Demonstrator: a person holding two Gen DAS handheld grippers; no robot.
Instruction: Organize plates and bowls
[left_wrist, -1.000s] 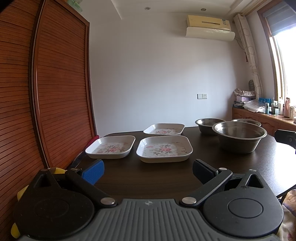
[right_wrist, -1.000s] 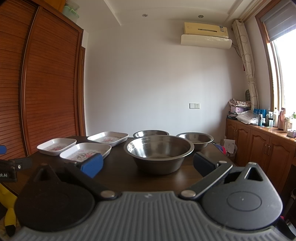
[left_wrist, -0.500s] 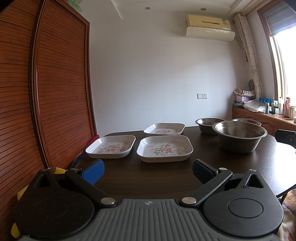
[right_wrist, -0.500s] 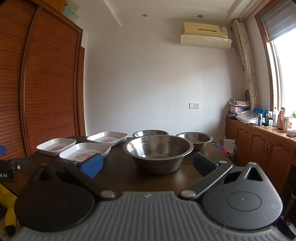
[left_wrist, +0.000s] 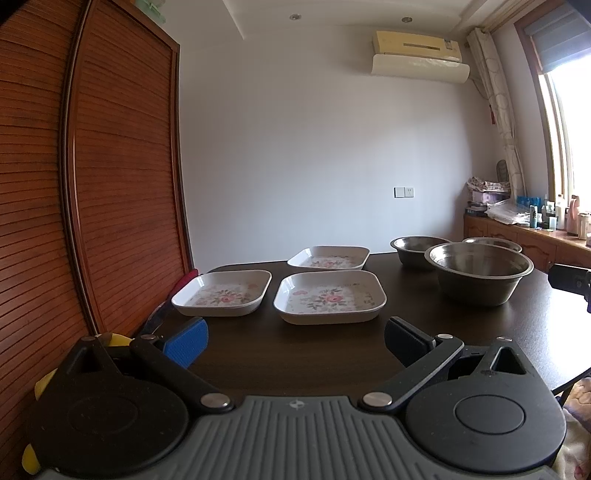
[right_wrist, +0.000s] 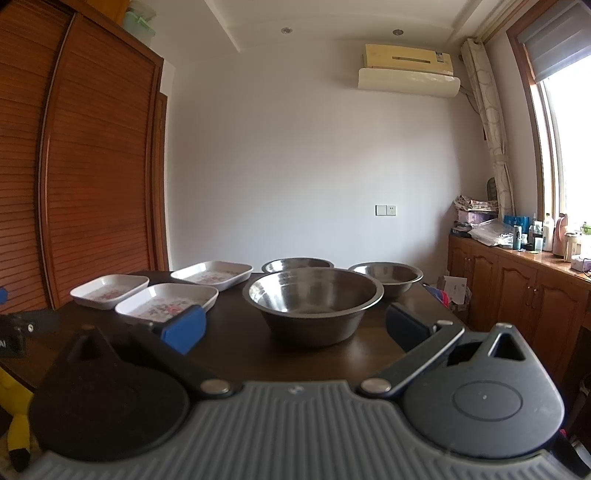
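Your left hand-held gripper (left_wrist: 295, 341) hangs over the near edge of the dark desk (left_wrist: 295, 354), jaws spread wide with nothing between them. Your right hand-held gripper (right_wrist: 295, 328) is likewise fully parted and empty, lined up with the bowls.

In front of your left tool stand two white floral plates, close together but apart: the nearest plate (left_wrist: 330, 296) dead ahead and the left plate (left_wrist: 222, 293) beside it. The far plate (left_wrist: 328, 257) sits behind them, separate.

To the right, the large steel bowl (right_wrist: 313, 300) stands upright and nearest to your right tool. Behind it are two smaller steel bowls, the rear left bowl (right_wrist: 297, 264) and the rear right bowl (right_wrist: 386, 274), each partly hidden by the large one's rim; whether they touch it cannot be determined.

All six items rest singly on the desk, none stacked. A slatted wooden wardrobe (left_wrist: 110, 184) borders the desk's left side.
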